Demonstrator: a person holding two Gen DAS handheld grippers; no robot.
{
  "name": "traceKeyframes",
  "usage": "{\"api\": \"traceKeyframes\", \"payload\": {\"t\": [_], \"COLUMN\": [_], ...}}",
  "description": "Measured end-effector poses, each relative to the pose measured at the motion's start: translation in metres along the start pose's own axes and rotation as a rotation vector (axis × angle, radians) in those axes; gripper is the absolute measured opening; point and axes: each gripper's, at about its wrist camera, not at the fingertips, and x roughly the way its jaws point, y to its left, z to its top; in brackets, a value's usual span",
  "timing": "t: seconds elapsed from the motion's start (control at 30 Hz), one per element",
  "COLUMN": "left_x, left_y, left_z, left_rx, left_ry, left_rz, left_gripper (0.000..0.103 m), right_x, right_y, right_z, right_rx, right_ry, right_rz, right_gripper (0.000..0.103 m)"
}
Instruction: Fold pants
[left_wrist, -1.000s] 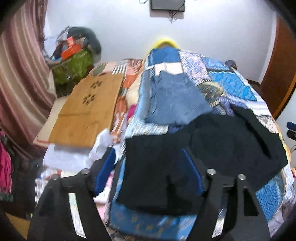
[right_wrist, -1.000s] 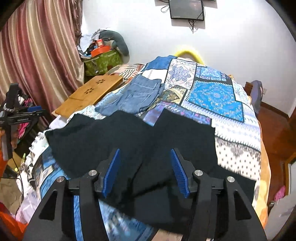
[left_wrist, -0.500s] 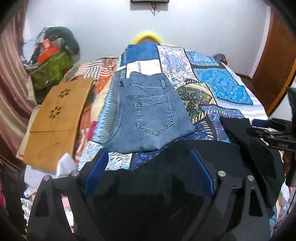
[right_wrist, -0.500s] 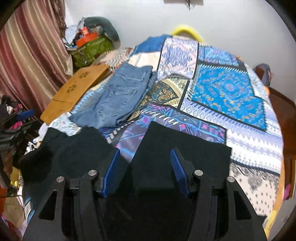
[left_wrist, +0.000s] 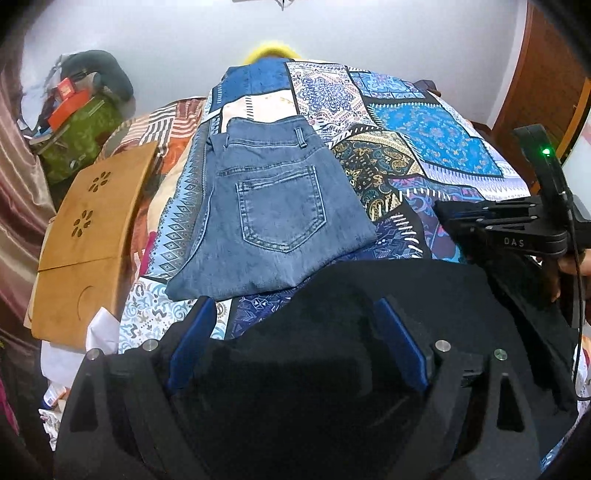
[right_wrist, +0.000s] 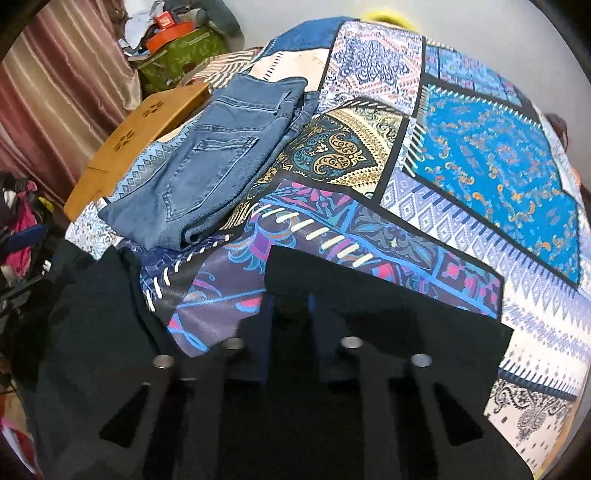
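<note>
Patchwork bedspread (right_wrist: 480, 155) covers the bed, with 1 pair of folded jeans (left_wrist: 273, 218) already set aside near its far left side. Black pants (right_wrist: 388, 332) lie across the near edge, not folded as far as shows. The right gripper (right_wrist: 291, 317) has just been closing, and its jaws now look clamped on the black cloth. The left gripper (left_wrist: 295, 343) has its jaws wide apart over the pants, gripping nothing. Most of the folding is probably left.

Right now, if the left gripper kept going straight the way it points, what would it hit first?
Most likely the black pants spread under the open left gripper; the folded blue jeans lie beyond, though depth is unclear.
</note>
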Motion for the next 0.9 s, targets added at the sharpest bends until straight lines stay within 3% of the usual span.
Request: {"api": "traceKeyframes", "payload": {"t": [0.2,0.5,0.7,0.9], "left_x": [-0.024,-0.052,-0.059,-0.058], "left_y": [-0.006,-0.034,-0.069,-0.099], "left_z": [-0.005,-0.019,-0.038,-0.058], "left_rx": [-0.001,0.017,0.069,0.116], "left_ry": [-0.015,-0.012,0.010,0.035], "left_rz": [-0.002,-0.012,-0.029,-0.034], "left_gripper": [0.089,0.090,0.090,0.090], "right_x": [-0.043,-0.166,-0.221,-0.221], "right_y": [0.003,-0.025,-0.052,-0.070], "right_z": [-0.006,-0.043,-0.108,-0.202], "right_rx": [0.017,0.099,0.162,0.266], "right_ry": [-0.111,-0.314,-0.373,-0.313], "right_rz": [-0.029,-0.072,-0.121,-0.161], "right_gripper": [0.007,0.007,0.007,0.008]}}
